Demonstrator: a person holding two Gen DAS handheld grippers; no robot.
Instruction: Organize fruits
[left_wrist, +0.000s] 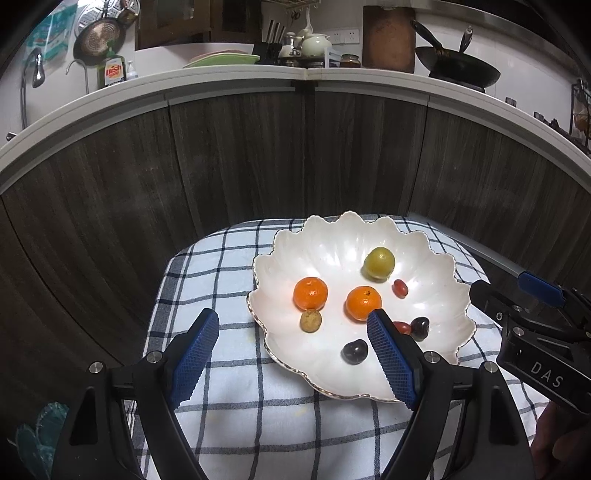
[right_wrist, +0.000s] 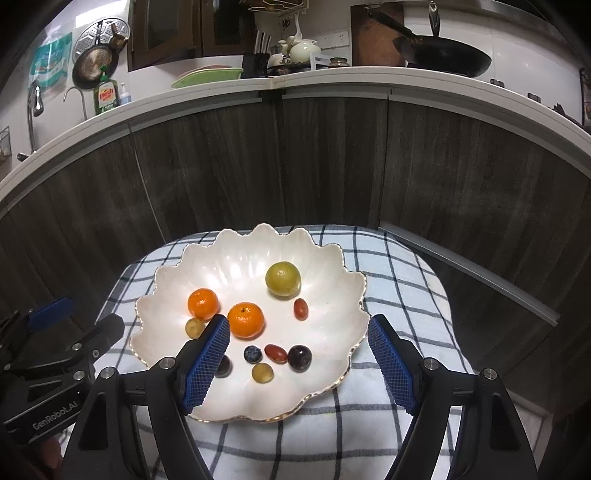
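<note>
The left claw stands wide open and empty, its blue pads spread above the near-left rim of the dish. The right claw is also wide open and holds nothing, one pad over the dish's near-left part, the other just outside its right rim.

Between and beyond the fingers lies a white scalloped dish with a thin gold edge, resting on a blue-and-white checked cloth. All the fruit sits inside the dish. Counted from the right wrist view: two orange mandarins, close together at the left of centre; one larger yellow-green round fruit toward the far side; two small red oval fruits, one near the green fruit and one nearer the front; two small yellowish-brown round fruits, one touching the left mandarin, one at the front; one blueberry; one dark purple grape just beside the front red fruit; and another dark fruit partly hidden behind the right claw's left pad.

Behind the cloth rise dark wood-grain cabinet doors under a white desk edge carrying a black wok and a green dish-soap bottle.
</note>
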